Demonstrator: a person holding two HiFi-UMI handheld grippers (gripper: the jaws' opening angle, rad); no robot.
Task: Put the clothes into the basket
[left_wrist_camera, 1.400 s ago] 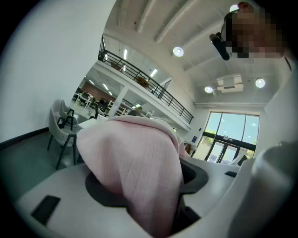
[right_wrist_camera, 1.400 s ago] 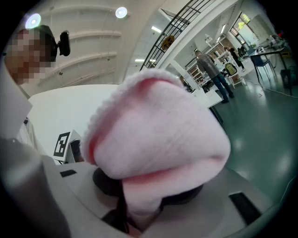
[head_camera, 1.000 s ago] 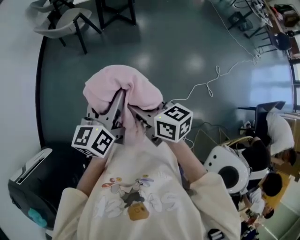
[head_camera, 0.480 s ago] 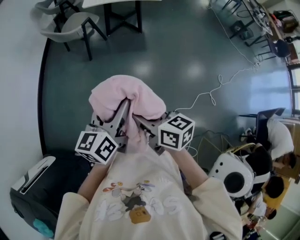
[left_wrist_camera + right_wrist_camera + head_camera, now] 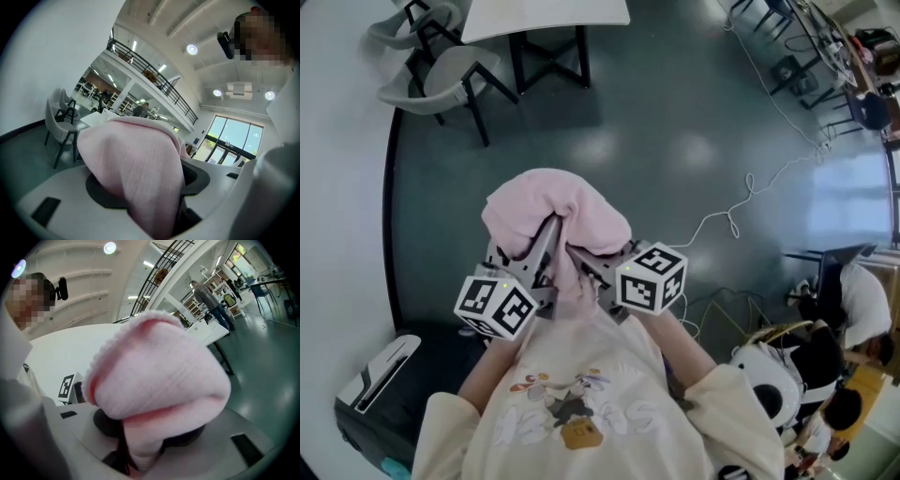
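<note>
1. My left gripper (image 5: 542, 234) is closed on the pink garment (image 5: 555, 206). In the left gripper view a fold of the cloth (image 5: 136, 173) is pinched between the fingers (image 5: 51, 192) and hangs down into the gap at their base.
2. The garment is gathered in a rounded bundle that bulges over and beyond both sets of fingertips. It is held in the air above the dark floor (image 5: 675, 103), just ahead of my cream sweatshirt (image 5: 581, 394).
3. My right gripper (image 5: 581, 258) is clamped on the same garment. In the right gripper view the fingers (image 5: 243, 446) stand part-way closed with a thick roll of cloth (image 5: 159, 380) squeezed between them.
4. The two grippers angle in towards each other, fingertips close together under the bundle.
5. Far beyond the left fingers stands a grey chair (image 5: 441, 80). Beyond the right fingers a white cable (image 5: 741, 211) trails over the floor.
</note>
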